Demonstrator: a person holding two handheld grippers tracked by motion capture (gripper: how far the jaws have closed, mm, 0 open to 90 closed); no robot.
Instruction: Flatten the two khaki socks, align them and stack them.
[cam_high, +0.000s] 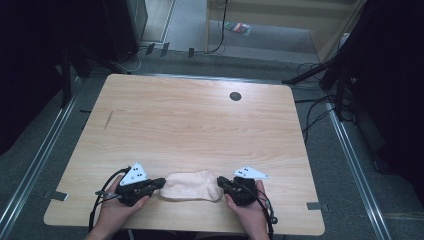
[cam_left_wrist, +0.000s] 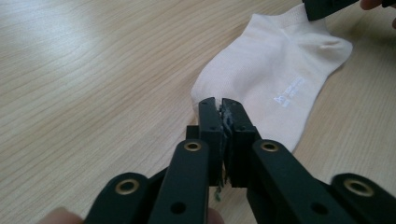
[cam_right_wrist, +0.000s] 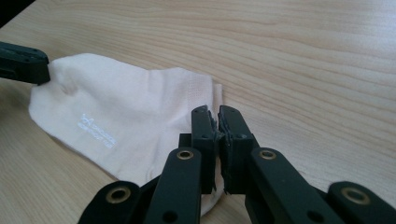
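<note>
Two grips hold the pale cream ankle sock (cam_high: 191, 185) flat on the light wooden surface (cam_high: 190, 120), left gripper (cam_left_wrist: 223, 106) and right gripper (cam_right_wrist: 218, 116) each clamped on one end; raise both ends level, keeping fabric taut.

The left gripper (cam_high: 161, 182) and the right gripper (cam_high: 220, 181) are both matte black, built from angular link arms that taper to two narrow, flat jaws. Brass-coloured rivets ring the pivot holes on the links in the gripper views, with smaller plain holes beside them. The inner pads look rough and worn at their edges. Each gripper carries a pale grey three-cornered plate with small dark dots on top, and a thin black cable trails from each body. The forearms are bare, without sleeves.
</note>
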